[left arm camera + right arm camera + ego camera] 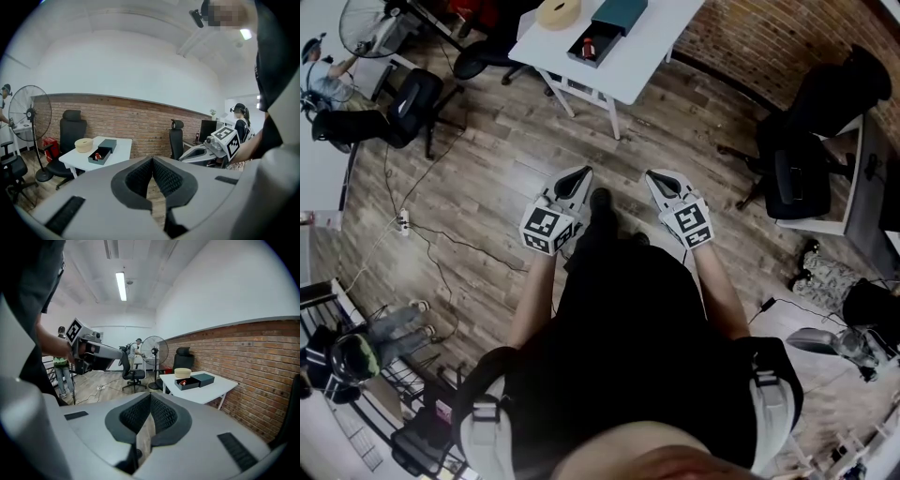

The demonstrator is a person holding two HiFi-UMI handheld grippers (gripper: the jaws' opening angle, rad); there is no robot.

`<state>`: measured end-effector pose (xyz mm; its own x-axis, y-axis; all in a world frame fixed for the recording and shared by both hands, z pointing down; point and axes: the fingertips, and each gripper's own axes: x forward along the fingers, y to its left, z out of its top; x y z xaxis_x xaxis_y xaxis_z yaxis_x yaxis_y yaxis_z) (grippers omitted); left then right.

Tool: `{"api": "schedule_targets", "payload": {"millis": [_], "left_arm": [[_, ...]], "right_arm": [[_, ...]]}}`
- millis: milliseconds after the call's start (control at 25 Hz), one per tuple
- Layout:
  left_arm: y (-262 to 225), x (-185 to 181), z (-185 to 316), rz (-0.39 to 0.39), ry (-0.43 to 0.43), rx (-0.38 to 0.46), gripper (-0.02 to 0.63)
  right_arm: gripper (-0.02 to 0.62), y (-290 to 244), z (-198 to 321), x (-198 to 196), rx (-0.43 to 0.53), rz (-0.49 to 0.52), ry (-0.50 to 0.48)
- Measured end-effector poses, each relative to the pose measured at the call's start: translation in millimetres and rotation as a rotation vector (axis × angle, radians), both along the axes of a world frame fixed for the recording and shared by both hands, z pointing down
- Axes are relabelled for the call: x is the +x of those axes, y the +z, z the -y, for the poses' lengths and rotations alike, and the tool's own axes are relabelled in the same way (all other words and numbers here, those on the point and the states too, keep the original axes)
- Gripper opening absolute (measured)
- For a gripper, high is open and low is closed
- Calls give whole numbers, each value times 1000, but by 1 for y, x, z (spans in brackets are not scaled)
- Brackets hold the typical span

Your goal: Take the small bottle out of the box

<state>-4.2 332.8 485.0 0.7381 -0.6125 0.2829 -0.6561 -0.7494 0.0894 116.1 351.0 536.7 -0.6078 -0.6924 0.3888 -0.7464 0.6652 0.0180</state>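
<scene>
Two tongs show at mid-frame in the head view, side by side above the wooden floor (487, 197) and well short of the tabletop (642, 56) at the top of the frame.

Upper left: a standing fan (370, 23) and a black office chair (412, 103).

Left of centre: the left tongs (579, 174), pads pressed together at the tips, nothing between them. The left gripper view confirms this.

Top centre, on the white tabletop, from left to right:
- a round beige container (560, 11);
- an open dark box (605, 54);
- a teal lid (619, 14), lying just beside the box on its upper right.

The small bottle (589, 44), red, lies inside the box. Neither pair of tongs touches it.

Right of centre: the right tongs (657, 176), pads likewise closed on each other at the tips and holding nothing, as the right gripper view shows.

Upper right: a brick wall (750, 37).

Right edge: a second black chair (802, 169) beside another desk (862, 187).
</scene>
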Motion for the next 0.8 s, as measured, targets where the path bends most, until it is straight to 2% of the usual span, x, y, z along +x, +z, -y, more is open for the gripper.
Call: {"api": "schedule_targets", "payload": {"millis": [800], "left_arm": [[-2, -34, 96, -13, 84, -2, 20]], "right_arm": [[-3, -3, 85, -26, -7, -37, 116]]}}
